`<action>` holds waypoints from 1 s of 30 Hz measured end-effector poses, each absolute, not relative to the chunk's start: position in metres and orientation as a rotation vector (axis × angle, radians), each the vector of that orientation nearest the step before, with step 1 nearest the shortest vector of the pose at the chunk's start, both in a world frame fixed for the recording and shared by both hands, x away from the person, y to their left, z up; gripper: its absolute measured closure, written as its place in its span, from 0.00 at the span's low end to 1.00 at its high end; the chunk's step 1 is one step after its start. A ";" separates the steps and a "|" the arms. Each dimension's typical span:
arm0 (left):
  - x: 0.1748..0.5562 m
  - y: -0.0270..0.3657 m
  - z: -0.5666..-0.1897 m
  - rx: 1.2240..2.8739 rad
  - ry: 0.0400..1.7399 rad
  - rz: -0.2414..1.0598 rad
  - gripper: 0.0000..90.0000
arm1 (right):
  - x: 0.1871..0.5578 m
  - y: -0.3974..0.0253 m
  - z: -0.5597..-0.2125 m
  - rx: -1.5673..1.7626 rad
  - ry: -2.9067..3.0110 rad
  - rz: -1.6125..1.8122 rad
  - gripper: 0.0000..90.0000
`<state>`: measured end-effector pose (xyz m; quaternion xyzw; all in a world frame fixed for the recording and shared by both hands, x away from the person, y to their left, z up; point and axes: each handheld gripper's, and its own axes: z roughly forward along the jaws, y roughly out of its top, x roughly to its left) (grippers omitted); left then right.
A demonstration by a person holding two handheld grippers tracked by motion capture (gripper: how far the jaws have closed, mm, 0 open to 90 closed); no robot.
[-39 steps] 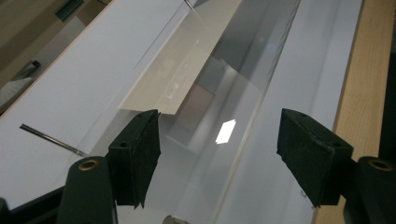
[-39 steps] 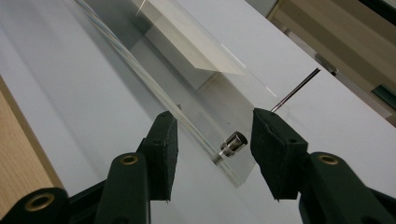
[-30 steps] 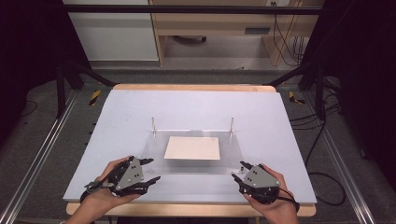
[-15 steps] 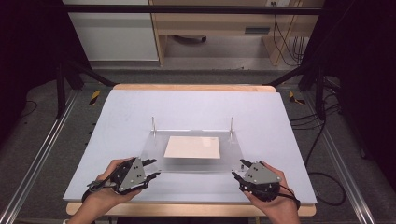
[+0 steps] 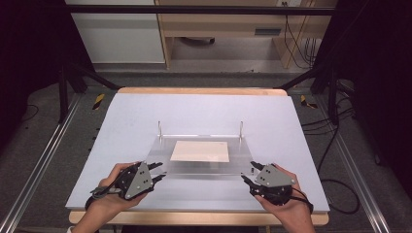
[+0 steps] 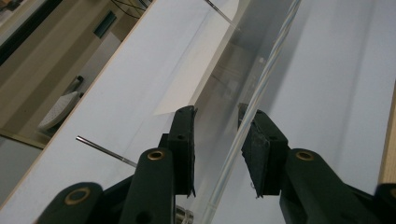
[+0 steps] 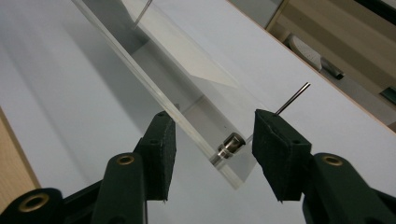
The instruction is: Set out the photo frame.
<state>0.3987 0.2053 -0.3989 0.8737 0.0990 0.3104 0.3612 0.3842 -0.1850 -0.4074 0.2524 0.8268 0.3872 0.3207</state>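
Left gripper (image 5: 156,173) and right gripper (image 5: 248,173) flank crosswise clear plate (image 5: 204,167).

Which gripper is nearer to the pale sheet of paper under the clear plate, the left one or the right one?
Left, narrowly. The left gripper sits just off the pale paper's near-left corner; the right gripper is slightly farther, off its near-right corner.

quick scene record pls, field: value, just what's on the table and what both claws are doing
surface: white table top
object: clear acrylic plate, raised above the table
on plate: pale sheet
posts: two thin metal rods at the plate's far corners
left claw: open, jaws either side of the plate's near edge
right claw: open, jaws either side of the plate's corner, by a small metal fitting
contact: no jaw visibly clamped on the plate
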 end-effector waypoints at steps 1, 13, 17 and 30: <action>0.399 0.205 -0.399 2.250 0.255 0.798 0.72 | 0.386 -0.185 -0.409 0.644 2.177 1.006 0.54; 0.401 0.208 -0.390 2.234 0.284 0.794 0.73 | 0.396 -0.179 -0.408 0.617 2.143 0.964 0.67; 0.401 0.209 -0.384 2.226 0.288 0.782 0.75 | 0.398 -0.178 -0.401 0.624 2.159 0.968 0.68; 0.422 0.210 -0.363 2.212 0.304 0.780 0.76 | 0.419 -0.182 -0.374 0.672 2.230 1.006 0.68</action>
